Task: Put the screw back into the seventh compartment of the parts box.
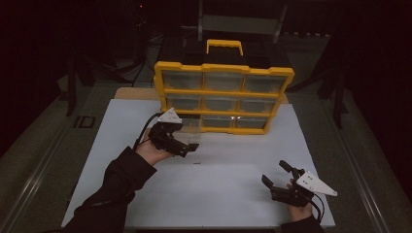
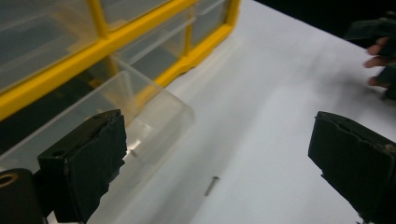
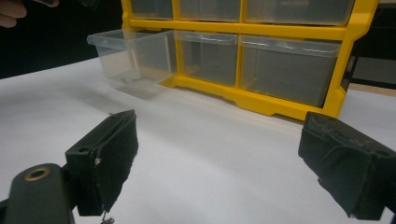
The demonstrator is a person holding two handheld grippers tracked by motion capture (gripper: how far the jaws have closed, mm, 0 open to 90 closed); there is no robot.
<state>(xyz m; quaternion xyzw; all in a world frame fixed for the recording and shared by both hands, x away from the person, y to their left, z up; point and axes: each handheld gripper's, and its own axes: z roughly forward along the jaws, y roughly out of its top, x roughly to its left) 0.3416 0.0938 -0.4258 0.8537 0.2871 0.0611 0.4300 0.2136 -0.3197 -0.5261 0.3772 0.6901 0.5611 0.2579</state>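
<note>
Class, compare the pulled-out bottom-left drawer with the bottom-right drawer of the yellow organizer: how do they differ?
The bottom-left drawer is pulled out over the table; the bottom-right drawer sits pushed into the organizer. The left one shows a small item inside; the right one looks empty. Both are clear plastic.

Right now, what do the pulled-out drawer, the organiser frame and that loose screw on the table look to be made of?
Pulled-out drawer: clear, glossy plastic by the look; the table and yellow frame show through its walls. Organiser frame: opaque yellow plastic, smooth with a slight sheen, moulded bars and handle. Loose screw: probably metal, a thin dull grey shaft with a small head; too small to be sure of the finish.
</note>
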